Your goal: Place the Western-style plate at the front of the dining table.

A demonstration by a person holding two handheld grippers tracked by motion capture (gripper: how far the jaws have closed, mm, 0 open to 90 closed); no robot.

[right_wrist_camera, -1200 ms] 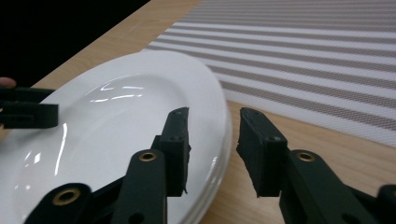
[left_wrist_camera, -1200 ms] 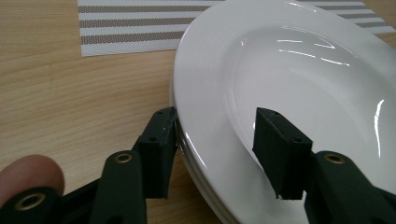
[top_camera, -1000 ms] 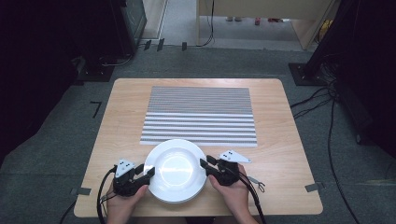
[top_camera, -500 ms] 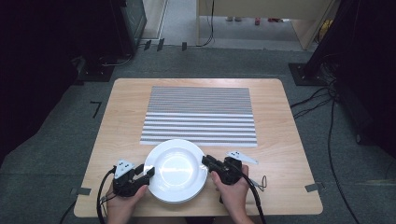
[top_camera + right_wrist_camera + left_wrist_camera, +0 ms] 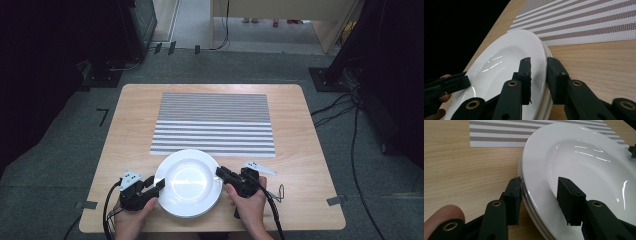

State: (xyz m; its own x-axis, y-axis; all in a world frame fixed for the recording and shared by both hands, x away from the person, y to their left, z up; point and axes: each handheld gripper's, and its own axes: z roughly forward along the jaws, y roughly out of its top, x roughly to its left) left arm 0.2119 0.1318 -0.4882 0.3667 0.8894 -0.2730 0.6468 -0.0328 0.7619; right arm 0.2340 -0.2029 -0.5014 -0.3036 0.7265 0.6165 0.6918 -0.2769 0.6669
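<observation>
1. Plate (image 5: 189, 183): the white top plate of a small stack at the near edge of the worktop (image 5: 310, 150), between my two tools; glazed, stiff, breakable, slick under rubber pads.
2. My right tool (image 5: 538, 62) has just been opening a little from a tighter pinch; its jaws straddle the top plate's rim, close to it, but I cannot tell whether the pads press on it.
3. My left tool (image 5: 541, 186) straddles the opposite rim, outer jaw touching the edge, inner jaw standing off the glaze: open, not yet gripping.
4. I judge the rim the only hold; both sides must bite evenly, or the plate tips and slides.
5. Beyond lies the striped placemat (image 5: 214, 122), bare and flat; open wood on both sides; the near edge is close.
</observation>
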